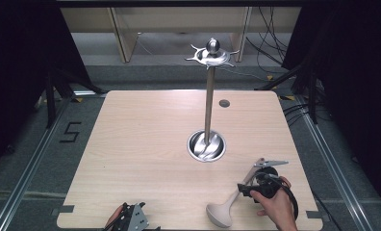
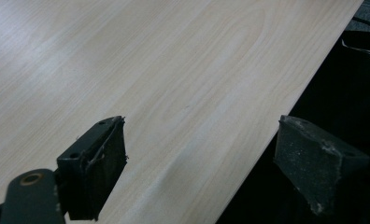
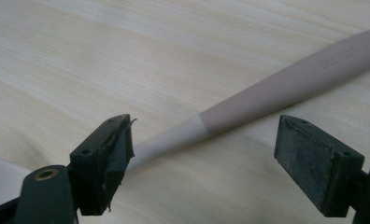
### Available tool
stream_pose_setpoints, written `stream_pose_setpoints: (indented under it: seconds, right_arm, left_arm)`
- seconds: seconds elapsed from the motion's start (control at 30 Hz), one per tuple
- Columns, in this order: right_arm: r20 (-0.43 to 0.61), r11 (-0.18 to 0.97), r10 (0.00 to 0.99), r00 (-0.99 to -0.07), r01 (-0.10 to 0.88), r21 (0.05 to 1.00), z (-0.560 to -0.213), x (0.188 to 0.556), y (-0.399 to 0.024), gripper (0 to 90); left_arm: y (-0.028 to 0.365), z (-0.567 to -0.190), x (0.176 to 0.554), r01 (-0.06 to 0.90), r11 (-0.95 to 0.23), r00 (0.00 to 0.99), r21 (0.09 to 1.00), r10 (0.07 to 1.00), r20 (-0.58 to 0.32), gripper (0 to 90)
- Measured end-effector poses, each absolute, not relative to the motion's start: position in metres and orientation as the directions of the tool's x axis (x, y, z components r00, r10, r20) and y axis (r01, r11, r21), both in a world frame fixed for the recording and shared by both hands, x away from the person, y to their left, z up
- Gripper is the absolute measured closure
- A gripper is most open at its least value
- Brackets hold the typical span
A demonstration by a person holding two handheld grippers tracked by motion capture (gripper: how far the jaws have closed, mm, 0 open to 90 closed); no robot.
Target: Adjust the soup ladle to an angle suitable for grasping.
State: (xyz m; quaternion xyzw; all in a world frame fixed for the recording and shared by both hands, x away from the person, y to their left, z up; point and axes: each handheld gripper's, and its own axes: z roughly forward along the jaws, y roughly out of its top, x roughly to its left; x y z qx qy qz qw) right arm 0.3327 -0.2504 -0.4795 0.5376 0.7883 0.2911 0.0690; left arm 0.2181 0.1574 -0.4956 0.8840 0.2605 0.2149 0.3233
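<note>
A ladle (image 1: 227,206) lies flat near the table's front right, its pale bowl toward the front edge and its taupe handle (image 3: 286,81) pointing back and right. My right gripper (image 1: 245,188), held in a hand, is low over the handle. In the right gripper view it (image 3: 206,135) stands open, one jaw on each side of the ladle's white neck (image 3: 169,140), not closed on it. My left gripper (image 1: 131,217) rests at the front left edge, open (image 2: 199,140) and holding nothing, straddling the table's edge.
A tall metal stand (image 1: 209,101) with a ring of hooks (image 1: 211,55) at its top rises from a round steel base (image 1: 206,145) at the table's centre-right. A small dark grommet (image 1: 223,103) lies behind it. Dark floor and cables surround the wooden table (image 1: 140,139).
</note>
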Motion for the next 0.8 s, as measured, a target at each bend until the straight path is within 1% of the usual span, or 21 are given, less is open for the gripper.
stream_pose_setpoints:
  seconds: [0.03,0.1,0.13,0.17,0.2,0.3,0.37,0.43,0.5,0.53,0.57,0.6,0.63,0.7,0.73,0.77,0.8]
  right_arm:
    - [0.219,0.229,0.896,-0.387,0.824,0.517,-0.479,0.333,-0.249,19.8]
    - [0.210,0.241,0.893,-0.397,0.818,0.523,-0.483,0.336,-0.250,19.7]
    - [0.172,0.244,0.910,-0.377,0.822,0.514,-0.484,0.337,-0.249,18.9]
    - [0.172,0.244,0.910,-0.377,0.822,0.514,-0.484,0.337,-0.249,18.9]
    - [0.200,0.225,0.910,-0.364,0.836,0.501,-0.483,0.337,-0.245,19.0]
    - [0.177,0.245,0.908,-0.379,0.825,0.509,-0.485,0.339,-0.244,19.2]
    - [0.169,0.239,0.916,-0.362,0.835,0.495,-0.486,0.339,-0.243,19.8]
    - [0.190,0.230,0.913,-0.361,0.840,0.492,-0.487,0.339,-0.241,20.7]
    - [0.189,0.239,0.910,-0.368,0.840,0.487,-0.487,0.340,-0.238,20.4]
    - [0.179,0.240,0.916,-0.360,0.846,0.477,-0.488,0.341,-0.236,18.4]
    - [0.170,0.227,0.926,-0.338,0.855,0.466,-0.487,0.342,-0.234,18.2]
    - [0.170,0.227,0.926,-0.338,0.855,0.466,-0.487,0.342,-0.234,18.2]
    - [0.146,0.225,0.937,-0.318,0.867,0.445,-0.487,0.342,-0.232,18.2]
    - [0.148,0.241,0.932,-0.332,0.869,0.432,-0.486,0.344,-0.232,18.5]
    - [0.151,0.215,0.941,-0.302,0.881,0.421,-0.487,0.344,-0.230,18.3]
    - [0.143,0.231,0.939,-0.314,0.880,0.415,-0.488,0.344,-0.226,15.6]
    - [0.143,0.231,0.939,-0.314,0.880,0.415,-0.488,0.344,-0.226,15.6]
  left_arm:
    - [0.157,-0.496,0.218,0.321,-0.656,0.773,0.683,0.598,0.211,15.8]
    - [0.157,-0.496,0.218,0.320,-0.658,0.774,0.682,0.596,0.212,15.7]
    - [0.157,-0.495,0.218,0.319,-0.657,0.775,0.683,0.596,0.211,15.8]
    - [0.157,-0.495,0.218,0.319,-0.657,0.775,0.683,0.596,0.211,15.8]
    - [0.157,-0.495,0.218,0.319,-0.657,0.776,0.683,0.595,0.210,15.7]
    - [0.156,-0.496,0.217,0.321,-0.657,0.778,0.682,0.594,0.206,15.8]
    - [0.156,-0.496,0.217,0.321,-0.656,0.779,0.683,0.593,0.204,15.7]
    - [0.156,-0.496,0.217,0.322,-0.655,0.778,0.684,0.595,0.203,15.7]
    - [0.156,-0.496,0.218,0.320,-0.661,0.775,0.679,0.595,0.213,15.7]
    - [0.156,-0.496,0.218,0.320,-0.661,0.775,0.678,0.595,0.214,15.7]
    - [0.156,-0.496,0.218,0.320,-0.661,0.775,0.678,0.595,0.214,15.7]
    - [0.156,-0.496,0.217,0.321,-0.658,0.779,0.681,0.592,0.206,15.7]
    - [0.156,-0.496,0.217,0.320,-0.656,0.779,0.683,0.593,0.204,15.8]
    - [0.156,-0.496,0.217,0.319,-0.657,0.779,0.683,0.593,0.206,15.7]
    - [0.156,-0.495,0.217,0.318,-0.657,0.781,0.683,0.590,0.205,15.8]
    - [0.156,-0.495,0.217,0.317,-0.657,0.781,0.684,0.590,0.204,15.8]
    - [0.156,-0.495,0.217,0.317,-0.657,0.781,0.684,0.590,0.204,15.7]
